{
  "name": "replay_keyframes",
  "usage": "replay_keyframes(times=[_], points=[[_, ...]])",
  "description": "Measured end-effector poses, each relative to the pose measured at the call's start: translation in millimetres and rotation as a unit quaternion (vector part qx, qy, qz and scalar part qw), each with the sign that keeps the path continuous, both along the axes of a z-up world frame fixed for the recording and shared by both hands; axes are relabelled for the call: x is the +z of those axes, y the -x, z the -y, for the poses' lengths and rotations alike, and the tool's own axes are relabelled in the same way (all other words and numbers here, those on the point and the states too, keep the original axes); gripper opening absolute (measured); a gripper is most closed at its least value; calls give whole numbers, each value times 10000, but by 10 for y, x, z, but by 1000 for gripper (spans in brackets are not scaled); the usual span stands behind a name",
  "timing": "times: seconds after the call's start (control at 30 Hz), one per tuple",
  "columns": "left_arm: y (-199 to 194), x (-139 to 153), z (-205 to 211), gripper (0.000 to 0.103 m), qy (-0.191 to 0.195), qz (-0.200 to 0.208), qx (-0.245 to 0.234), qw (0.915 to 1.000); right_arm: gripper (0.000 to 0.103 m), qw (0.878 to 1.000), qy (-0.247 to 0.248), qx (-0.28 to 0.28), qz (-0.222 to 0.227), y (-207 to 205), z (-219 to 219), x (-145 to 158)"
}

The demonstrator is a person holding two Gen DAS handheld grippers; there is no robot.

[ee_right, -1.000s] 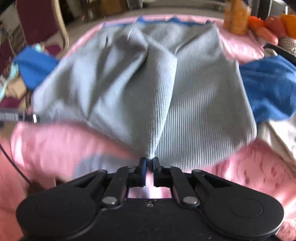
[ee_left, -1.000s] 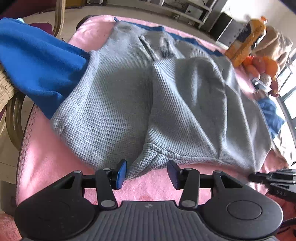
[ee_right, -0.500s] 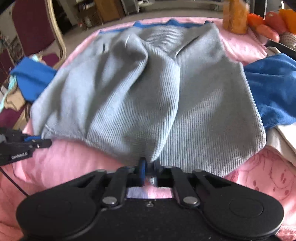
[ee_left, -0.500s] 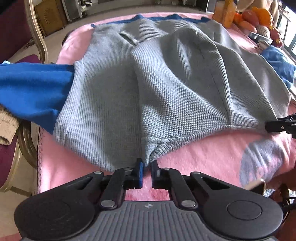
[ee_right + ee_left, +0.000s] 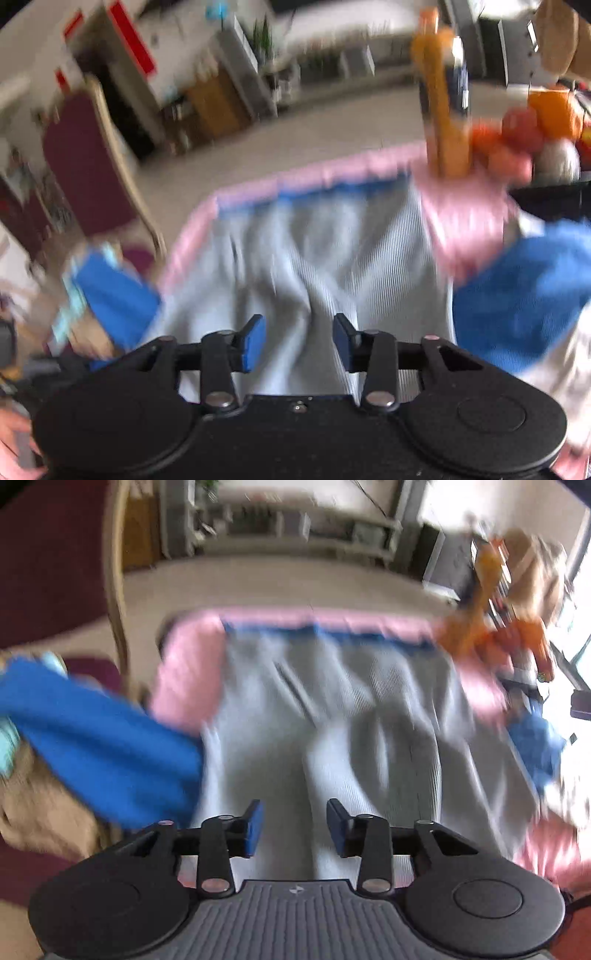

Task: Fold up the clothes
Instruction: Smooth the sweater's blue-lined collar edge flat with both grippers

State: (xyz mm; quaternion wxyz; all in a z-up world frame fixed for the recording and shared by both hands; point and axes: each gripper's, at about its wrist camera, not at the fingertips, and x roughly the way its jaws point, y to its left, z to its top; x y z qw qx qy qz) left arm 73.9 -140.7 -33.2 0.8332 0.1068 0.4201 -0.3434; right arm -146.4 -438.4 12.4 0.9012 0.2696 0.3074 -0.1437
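Note:
A grey knit garment (image 5: 332, 716) lies spread over the pink-covered table (image 5: 184, 672), with a blue edge along its far side. In the left wrist view my left gripper (image 5: 294, 825) hangs above the garment's near part. Its jaws are opening and the pads press on nothing. The same grey garment (image 5: 325, 258) fills the middle of the right wrist view. My right gripper (image 5: 298, 341) hovers over it, jaws opening, the cloth lying loose below the gap. Both views are blurred by motion.
Blue cloth (image 5: 92, 746) hangs off the table's left side over a chair (image 5: 96, 162). More blue cloth (image 5: 524, 288) lies at the right. An orange bottle (image 5: 443, 103) and fruit (image 5: 524, 136) stand at the far right corner. Shelves line the far wall.
Both grippers let go of the grey hem and now stand apart. Both have lifted and tipped up, so more of the room beyond the table shows.

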Motion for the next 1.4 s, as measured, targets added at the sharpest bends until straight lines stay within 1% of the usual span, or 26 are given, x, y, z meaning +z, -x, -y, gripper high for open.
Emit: replay_keyframes(times=[0.03, 0.1, 0.17, 0.23, 0.3, 0.37, 0.43, 0.5, 0.57, 0.63, 0.67, 0.73, 0.8, 0.9, 0.93, 0.97, 1.0, 1.07, 1.1, 1.17, 1.2, 1.23, 1.3, 1.33, 1.37, 1.4], points=[[-153, 73, 62, 41, 18, 76, 89, 9999, 52, 9998, 16, -116, 183, -33, 64, 99], [-463, 142, 242, 42, -58, 216, 258, 9994, 53, 9986, 17, -306, 436, -183, 236, 224], [-835, 98, 488, 45, -233, 255, 448, 9984, 58, 9977, 40, -490, 463, -430, 435, 214], [-1242, -76, 742, 47, -485, 233, 710, 9960, 62, 9968, 38, -695, 394, -647, 669, 35], [-1609, -266, 915, 47, -644, 85, 929, 9936, 63, 9953, -6, -929, 267, -936, 955, -212], [-1929, -459, 1043, 48, -590, -181, 1130, 9917, 63, 9933, -14, -1156, 86, -1171, 1215, -454], [-2219, -639, 1151, 48, -414, -419, 1284, 9900, 62, 9916, 74, -1290, -37, -1360, 1416, -674], [-2403, -797, 1256, 49, -308, -539, 1294, 9897, 61, 9898, 150, -1407, -138, -1539, 1633, -891], [-2524, -931, 1389, 48, -267, -570, 1200, 9908, 56, 9880, 317, -1486, -276, -1688, 1766, -1064], [-2553, -1012, 1515, 41, -203, -455, 931, 9944, 41, 9864, 437, -1527, -434, -1836, 1887, -1236], [-2521, -1031, 1567, 37, -203, -316, 759, 9964, 37, 9861, 443, -1513, -521, -1906, 1944, -1319], [-2458, -1073, 1661, 36, -229, -33, 443, 9987, 37, 9856, 407, -1507, -646, -2024, 2026, -1465], [-2407, -1140, 1724, 36, -400, 251, 243, 9986, 38, 9843, 324, -1537, -800, -2127, 2078, -1610], [-2415, -1230, 1772, 41, -762, 480, 217, 9957, 37, 9844, 156, -1498, -911, -2229, 2075, -1755], [-2430, -1234, 1771, 41, -783, 449, 250, 9956, 16, 9843, 255, -1460, -961, -2267, 2052, -1785], [-2449, -1232, 1766, 41, -785, 394, 292, 9957, 6, 9838, 400, -1414, -1022, -2308, 2024, -1807], [-2464, -1234, 1767, 41, -803, 368, 310, 9956, 5, 9790, 884, -1460, -1115, -2348, 1947, -1783], [-2463, -1240, 1776, 41, -856, 397, 318, 9950, 5, 9605, 1898, -1586, -1277, -2406, 1792, -1741], [-2459, -1241, 1781, 41, -881, 414, 326, 9947, 4, 9536, 2093, -1666, -1379, -2424, 1769, -1759], [-2463, -1244, 1783, 45, -915, 430, 386, 9941, 0, 9400, 2209, -1916, -1759, -2441, 1810, -1877], [-2467, -1245, 1783, 46, -929, 435, 423, 9938, 0, 9337, 2272, -2017, -1896, -2427, 1840, -1918], [-2468, -1242, 1785, 48, -947, 437, 462, 9935, 0, 9401, 2092, -1953, -1853, -2389, 1884, -1936], [-2452, -1215, 1790, 46, -1026, 521, 544, 9919, 3, 9572, 1630, -1905, -1448, -2234, 1905, -1840], [-2430, -1182, 1775, 40, -1058, 599, 607, 9907, 7, 9627, 1484, -1894, -1237, -2149, 1869, -1739], [-2399, -1129, 1742, 36, -1077, 699, 694, 9893, 7, 9671, 1366, -1882, -1029, -2064, 1819, -1621], [-2363, -1059, 1684, 36, -1034, 749, 791, 9887, 8, 9715, 1250, -1825, -850, -1979, 1761, -1499]])
